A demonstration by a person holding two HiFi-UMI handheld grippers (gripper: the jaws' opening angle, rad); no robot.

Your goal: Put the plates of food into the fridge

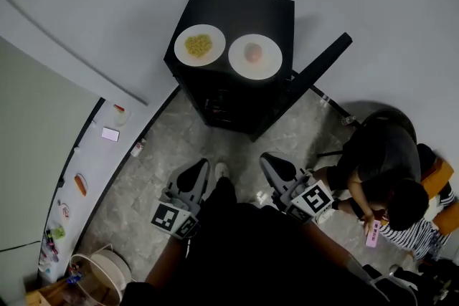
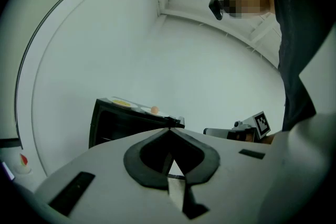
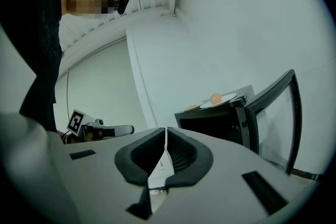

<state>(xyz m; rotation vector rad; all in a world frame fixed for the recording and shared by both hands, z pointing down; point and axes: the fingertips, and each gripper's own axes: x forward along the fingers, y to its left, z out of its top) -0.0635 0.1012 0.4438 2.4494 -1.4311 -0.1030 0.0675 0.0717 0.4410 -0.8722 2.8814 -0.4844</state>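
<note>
Left gripper and right gripper both have jaws together, nothing held, pointing level toward the black mini fridge. Its door stands open. On top, side by side: plate of yellow food and plate with pinkish round item, well apart from the grippers.

2 white food plates atop open black fridge.

The head view looks steeply down from above the person, with the black fridge well ahead on the floor. Both gripper views look level toward the fridge from well back, one from either side of the person. All three views share the fridge's top and, seemingly, both plates on it.
</note>
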